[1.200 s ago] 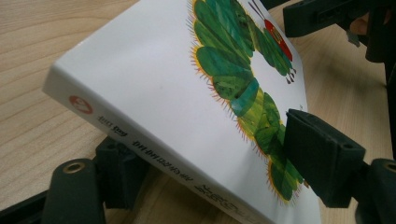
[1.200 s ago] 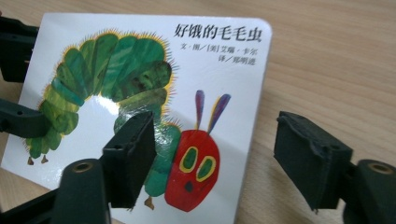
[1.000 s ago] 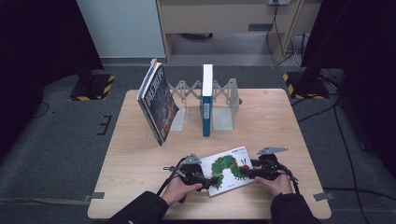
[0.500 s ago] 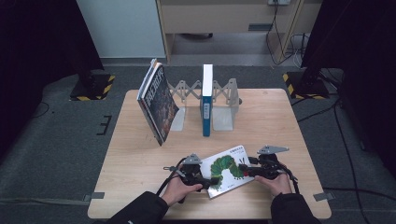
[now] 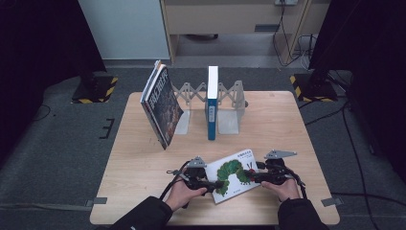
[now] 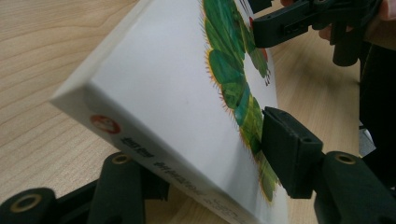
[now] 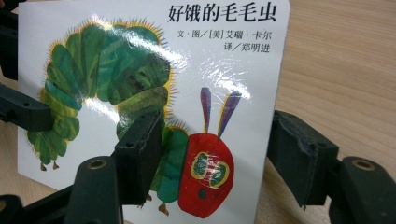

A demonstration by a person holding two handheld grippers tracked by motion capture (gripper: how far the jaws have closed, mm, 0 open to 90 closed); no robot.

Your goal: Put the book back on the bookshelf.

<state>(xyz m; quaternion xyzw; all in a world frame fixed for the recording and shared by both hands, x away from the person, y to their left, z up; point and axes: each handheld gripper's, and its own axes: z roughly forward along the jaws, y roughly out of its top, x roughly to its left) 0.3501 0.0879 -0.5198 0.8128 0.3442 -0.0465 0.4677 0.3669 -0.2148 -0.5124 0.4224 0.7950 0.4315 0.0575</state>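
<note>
Nearest you, at the six o'clock edge of the desk (image 5: 143,191), your two hands hold the grippers on either side of the caterpillar picture book (image 5: 234,175). The book sits between them with its white cover facing up, tilted so the side toward your left hand is lifted off the wood.

Your left gripper (image 5: 210,183) comes in from nine o'clock of the book. Its jaws have just been closing; in the left gripper view one pad (image 6: 289,156) presses on the green caterpillar on the cover and the other jaw sits under the spine edge, so it grips the book through its thickness.

Your right gripper (image 5: 256,177) comes in from three o'clock. Its jaws have just been opening again; in the right gripper view one pad (image 7: 140,154) lies over the cover beside the red head, while the other stands behind the book's edge. I cannot tell whether they press on it.

Farther out, toward twelve o'clock, a grey expanding book rack (image 5: 230,108) stands on the desk. A tall blue-and-white book (image 5: 211,103) stands upright in it. At its ten o'clock, a dark-covered book (image 5: 163,108) leans steeply against the rack's left end.
</note>
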